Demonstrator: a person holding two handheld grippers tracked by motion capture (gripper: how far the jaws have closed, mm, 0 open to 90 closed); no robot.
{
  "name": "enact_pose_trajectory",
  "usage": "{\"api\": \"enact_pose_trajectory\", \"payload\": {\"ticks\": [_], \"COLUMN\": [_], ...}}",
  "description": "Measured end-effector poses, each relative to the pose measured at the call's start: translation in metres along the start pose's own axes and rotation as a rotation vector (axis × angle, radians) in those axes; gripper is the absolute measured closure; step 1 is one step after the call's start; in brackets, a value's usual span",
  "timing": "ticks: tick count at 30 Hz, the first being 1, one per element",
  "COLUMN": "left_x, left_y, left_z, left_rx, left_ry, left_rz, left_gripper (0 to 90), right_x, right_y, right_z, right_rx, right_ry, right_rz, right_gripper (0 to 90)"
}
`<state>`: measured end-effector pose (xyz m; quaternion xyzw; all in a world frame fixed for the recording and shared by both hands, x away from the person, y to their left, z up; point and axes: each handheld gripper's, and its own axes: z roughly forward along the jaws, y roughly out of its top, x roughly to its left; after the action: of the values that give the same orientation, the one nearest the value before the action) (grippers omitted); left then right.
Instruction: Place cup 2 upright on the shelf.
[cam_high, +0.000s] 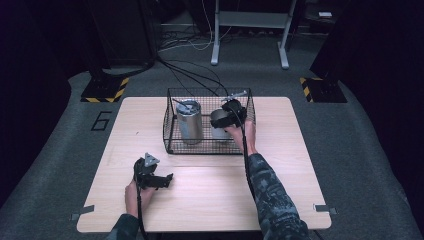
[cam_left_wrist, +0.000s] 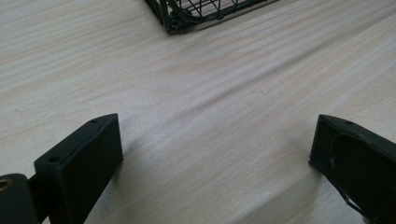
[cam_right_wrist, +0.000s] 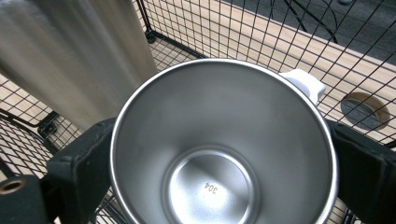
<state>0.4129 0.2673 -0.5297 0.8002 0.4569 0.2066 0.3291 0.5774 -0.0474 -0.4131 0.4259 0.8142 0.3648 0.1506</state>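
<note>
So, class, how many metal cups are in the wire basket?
2. One steel tumbler stands at the basket's left; one open cup sits at its right, between the right tongs. None seems hidden.

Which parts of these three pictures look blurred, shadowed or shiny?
High view: dark surroundings, lit pale wooden table. Right gripper view: the tall brushed-steel tumbler is blurred, while the open steel cup gleams softly. Left gripper view: soft shadows beside the left tongs.

Lit tabletop, dark surroundings, soft blur

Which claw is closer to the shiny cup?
Right. The right claw sits around the cup in the basket; the left claw rests far off on the table.
</note>
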Motion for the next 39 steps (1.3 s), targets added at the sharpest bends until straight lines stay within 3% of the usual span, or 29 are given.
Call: {"api": "enact_pose_trajectory", "payload": {"ticks": [13,20,39], "left_x": [0.000,0.000,0.000], "left_y": [0.000,0.000,0.000], "left_z": [0.000,0.000,0.000], "left_rx": [-0.001,0.000,0.000], "left_ry": [0.002,0.001,0.000], "left_rz": [0.000,0.000,-0.001], "left_gripper": [2.1,2.2,2.1], "right_x": [-0.003,-0.001,0.000], "right_y": [-0.007,-0.007,-0.010], "right_z": [0.008,0.010,0.011], "right_rx": [0.038,0.056,0.099], "right_ry": [-0.008,-0.015,-0.029], "right_rz": [0.000,-0.024,-0.010], "right_gripper": [5.4,5.3,4.8]}}
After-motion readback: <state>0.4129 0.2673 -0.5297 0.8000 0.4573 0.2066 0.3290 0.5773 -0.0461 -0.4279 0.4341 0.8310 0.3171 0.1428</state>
